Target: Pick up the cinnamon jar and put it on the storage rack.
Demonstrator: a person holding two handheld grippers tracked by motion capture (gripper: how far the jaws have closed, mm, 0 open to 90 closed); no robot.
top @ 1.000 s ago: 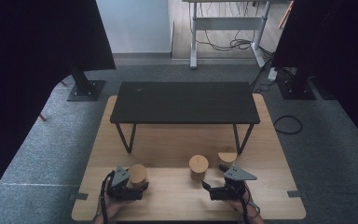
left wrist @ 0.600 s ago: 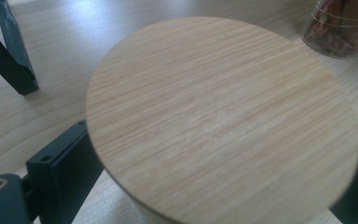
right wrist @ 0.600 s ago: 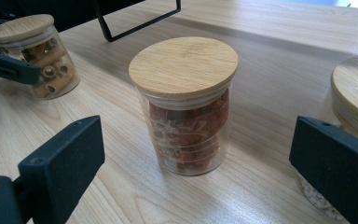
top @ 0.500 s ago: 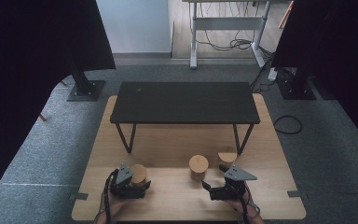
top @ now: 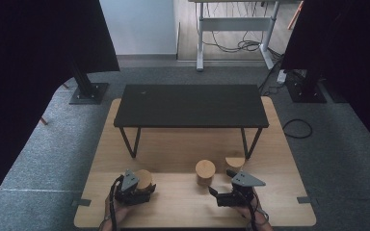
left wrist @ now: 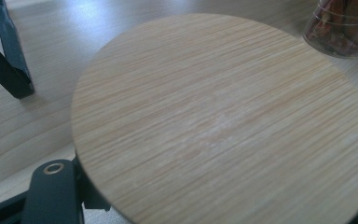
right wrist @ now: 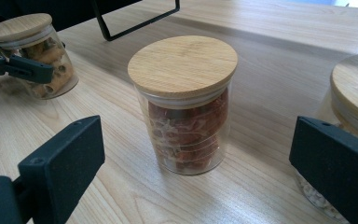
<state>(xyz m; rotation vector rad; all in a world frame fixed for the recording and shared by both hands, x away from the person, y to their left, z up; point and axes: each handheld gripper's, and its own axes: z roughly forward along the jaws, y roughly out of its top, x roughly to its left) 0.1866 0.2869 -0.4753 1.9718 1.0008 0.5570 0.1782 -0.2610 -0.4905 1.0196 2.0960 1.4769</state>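
Wood table [top: 279, 192] carries black bench [top: 190, 106] at back, 3 lidded jars up front: pasta jar [right wrist: 42, 65], red jar [right wrist: 186, 121], third jar [right wrist: 354, 107].

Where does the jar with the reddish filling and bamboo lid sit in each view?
High view: the reddish jar stands near the front middle of the wooden table, between the two grippers.
Left gripper view: its glass side shows at the top right corner.
Right gripper view: centre of the picture, ahead of the open right gripper.
Shared landmark: the black bench legs.
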